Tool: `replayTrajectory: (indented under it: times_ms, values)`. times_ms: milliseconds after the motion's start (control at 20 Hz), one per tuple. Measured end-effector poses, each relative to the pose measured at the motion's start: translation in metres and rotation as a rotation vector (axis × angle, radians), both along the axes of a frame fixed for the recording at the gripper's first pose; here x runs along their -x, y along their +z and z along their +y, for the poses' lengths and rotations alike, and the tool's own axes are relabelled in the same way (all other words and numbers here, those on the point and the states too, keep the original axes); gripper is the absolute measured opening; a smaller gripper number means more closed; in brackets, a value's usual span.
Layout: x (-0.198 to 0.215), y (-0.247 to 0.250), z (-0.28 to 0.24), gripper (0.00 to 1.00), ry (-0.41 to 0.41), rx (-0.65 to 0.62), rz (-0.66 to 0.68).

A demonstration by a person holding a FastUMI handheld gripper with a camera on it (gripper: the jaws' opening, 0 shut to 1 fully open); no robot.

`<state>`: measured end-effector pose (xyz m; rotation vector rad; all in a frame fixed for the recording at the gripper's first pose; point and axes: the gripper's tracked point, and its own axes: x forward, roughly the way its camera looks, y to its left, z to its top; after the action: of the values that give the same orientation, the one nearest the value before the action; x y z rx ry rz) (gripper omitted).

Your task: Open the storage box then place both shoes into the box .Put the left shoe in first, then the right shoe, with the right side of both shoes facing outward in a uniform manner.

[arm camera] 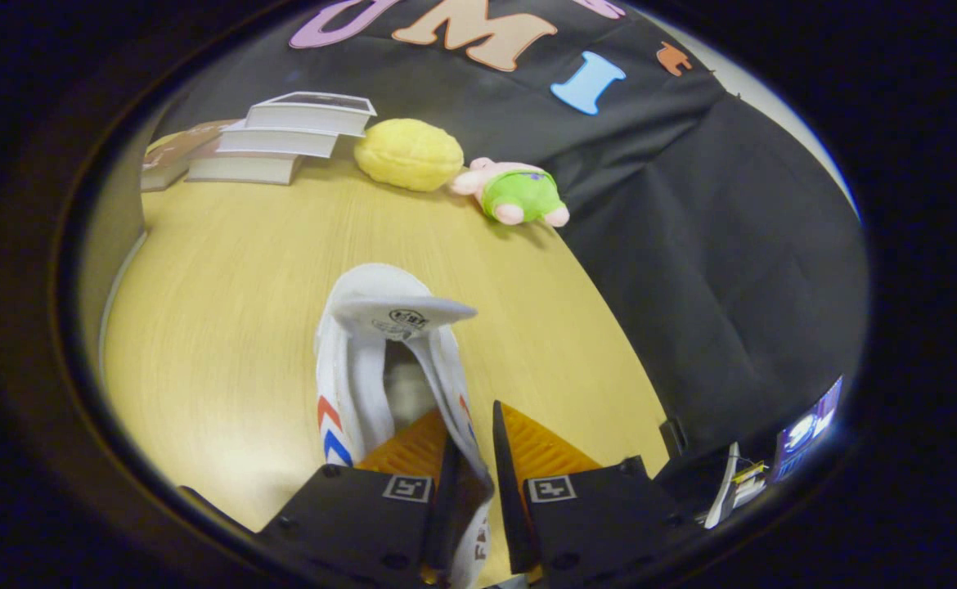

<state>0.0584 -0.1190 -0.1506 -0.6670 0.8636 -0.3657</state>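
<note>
Nearest, the claw (472,458) pinches the right collar wall of the white sneaker (380,360), one finger inside its opening, toe pointing to 12 o'clock across the wooden surface (225,278). So thin a hold could let the shoe swing or slip. Beyond, at 12 o'clock, sit a yellow plush (407,154) and stacked books (282,135).

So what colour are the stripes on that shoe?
Red and blue chevrons on the white shoe, in the gripper view; the gripper grips its side.

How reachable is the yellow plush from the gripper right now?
Probably not at once: the gripper has its jaws closed on the white shoe's collar wall, and the yellow plush lies far beyond across bare table.
</note>
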Motion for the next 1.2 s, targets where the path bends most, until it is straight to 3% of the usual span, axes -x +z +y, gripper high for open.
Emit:
replayTrajectory:
  times_ms: [200, 250, 400, 700, 1050, 1200]
  values:
    - [0.0, -0.011, 0.006, 0.18, -0.008, -0.045, -0.088]
    - [-0.001, -0.008, 0.007, 0.09, 0.004, -0.033, -0.117]
    - [-0.003, -0.003, 0.005, 0.04, 0.025, 0.018, -0.175]
    - [-0.004, 0.006, 0.017, 0.03, 0.094, 0.068, -0.269]
    - [-0.01, 0.031, 0.035, 0.04, 0.244, 0.244, -0.345]
    - [-0.01, 0.067, 0.029, 0.04, 0.223, 0.332, -0.404]
